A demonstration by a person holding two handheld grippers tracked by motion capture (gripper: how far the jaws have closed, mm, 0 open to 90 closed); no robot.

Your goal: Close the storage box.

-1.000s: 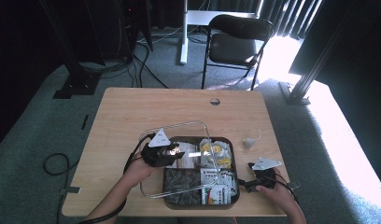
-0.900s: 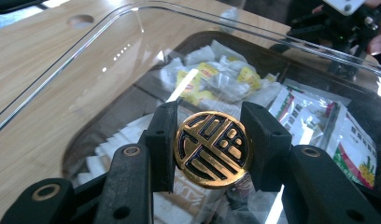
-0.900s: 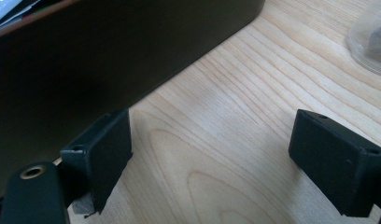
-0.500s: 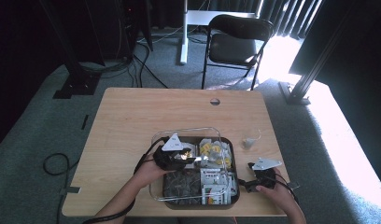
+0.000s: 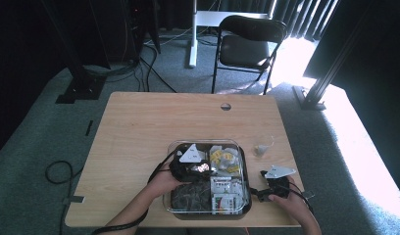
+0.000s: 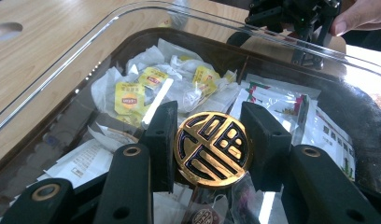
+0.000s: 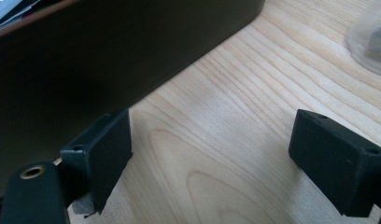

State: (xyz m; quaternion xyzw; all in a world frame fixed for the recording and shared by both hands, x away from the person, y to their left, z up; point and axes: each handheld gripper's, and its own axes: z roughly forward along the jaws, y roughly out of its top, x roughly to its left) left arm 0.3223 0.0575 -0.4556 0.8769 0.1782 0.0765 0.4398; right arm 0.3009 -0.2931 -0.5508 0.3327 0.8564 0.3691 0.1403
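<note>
Your left gripper (image 5: 200, 168) is hovering over the clear-lidded tray (image 5: 244, 166), jaws pointing to the right across it, a shiny round piece (image 5: 203, 168) glinting at their tips. Beyond the tips, yellow tea bags (image 5: 223, 160) are lying in the far right compartment. White packets (image 5: 222, 192) are sitting below the jaws, nearer you, with a dark mass (image 5: 189, 197) beside them. Your right gripper (image 5: 264, 195) is resting on the wooden table (image 5: 139, 127), jaws pointing left at the tray's side. A small sachet (image 5: 261, 149) is lying beyond it.

Black chair (image 5: 249, 41) (sunlit); grey carpet (image 5: 36, 142)
</note>
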